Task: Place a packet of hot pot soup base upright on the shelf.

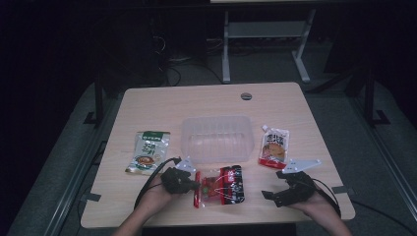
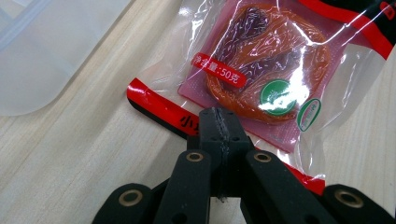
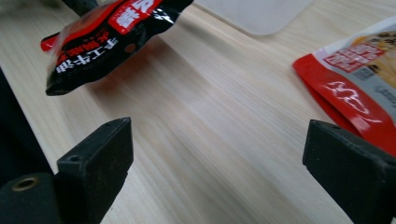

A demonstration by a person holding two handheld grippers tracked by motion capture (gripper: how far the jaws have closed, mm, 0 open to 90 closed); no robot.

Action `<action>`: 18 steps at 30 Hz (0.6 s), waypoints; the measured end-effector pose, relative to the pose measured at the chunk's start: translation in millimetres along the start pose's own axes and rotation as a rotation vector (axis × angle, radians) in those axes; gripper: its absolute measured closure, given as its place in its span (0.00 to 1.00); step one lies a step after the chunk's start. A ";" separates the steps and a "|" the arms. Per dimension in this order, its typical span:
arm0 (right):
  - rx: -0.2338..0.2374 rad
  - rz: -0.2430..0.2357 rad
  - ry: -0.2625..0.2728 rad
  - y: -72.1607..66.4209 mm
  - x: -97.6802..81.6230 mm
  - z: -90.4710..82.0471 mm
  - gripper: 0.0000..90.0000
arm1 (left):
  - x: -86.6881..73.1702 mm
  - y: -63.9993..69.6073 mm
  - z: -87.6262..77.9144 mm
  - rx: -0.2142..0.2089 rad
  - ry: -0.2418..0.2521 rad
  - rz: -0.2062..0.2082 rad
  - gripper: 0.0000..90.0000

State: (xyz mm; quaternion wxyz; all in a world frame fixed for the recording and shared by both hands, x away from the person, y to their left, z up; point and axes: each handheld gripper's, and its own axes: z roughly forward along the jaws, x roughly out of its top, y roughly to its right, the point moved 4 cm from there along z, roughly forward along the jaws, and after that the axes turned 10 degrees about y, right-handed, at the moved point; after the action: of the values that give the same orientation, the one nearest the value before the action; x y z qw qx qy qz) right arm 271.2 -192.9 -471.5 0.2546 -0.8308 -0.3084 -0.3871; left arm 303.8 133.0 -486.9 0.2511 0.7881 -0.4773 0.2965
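Observation:
A red and black snack packet (image 1: 220, 186) with a clear window lies near the table's front edge. My left gripper (image 1: 196, 186) is shut on its left red edge. The left gripper view has the closed jaws (image 2: 218, 123) pinching that red strip, with the packet (image 2: 261, 70) stretching away beyond them. My right gripper (image 1: 273, 184) stands open to the right of the packet, with nothing between its jaws. In the right gripper view (image 3: 215, 158) bare wood lies between the wide jaws. There the packet (image 3: 107, 32) hangs at the upper left, its near end raised off the table.
A clear plastic container (image 1: 216, 119) sits at the middle of the wooden table (image 1: 162, 105), behind the packet. A green pouch (image 1: 147, 151) lies to its left and a red and white pouch (image 1: 274, 146) to its right, close to my right gripper.

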 end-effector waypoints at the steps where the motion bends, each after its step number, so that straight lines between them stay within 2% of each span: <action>1: 0.007 -0.003 0.002 -1.3 0.8 1.1 0.09 | 0.0 -0.1 -0.1 0.000 -0.001 -0.001 1.00; 9: 0.048 -0.021 -0.003 -12.2 13.6 13.5 0.09 | 0.2 0.7 0.6 0.004 0.008 -0.012 1.00; 10: 0.052 -0.018 0.003 -13.4 16.6 14.7 0.09 | 0.3 1.5 1.2 0.007 0.017 -0.023 1.00; 14: 0.085 0.006 0.031 -18.1 31.1 18.3 0.09 | 0.3 1.5 1.1 0.007 0.016 -0.023 1.00; 18: 0.095 0.004 0.038 -19.9 41.7 25.4 0.09 | 0.3 1.5 1.2 0.007 0.017 -0.024 1.00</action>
State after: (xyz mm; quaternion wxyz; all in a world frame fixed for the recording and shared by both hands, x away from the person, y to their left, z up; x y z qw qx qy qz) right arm 290.8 -149.4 -449.0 0.3005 -0.8108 -0.3198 -0.3873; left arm 302.8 131.4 -487.3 0.2559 0.7921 -0.4649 0.3017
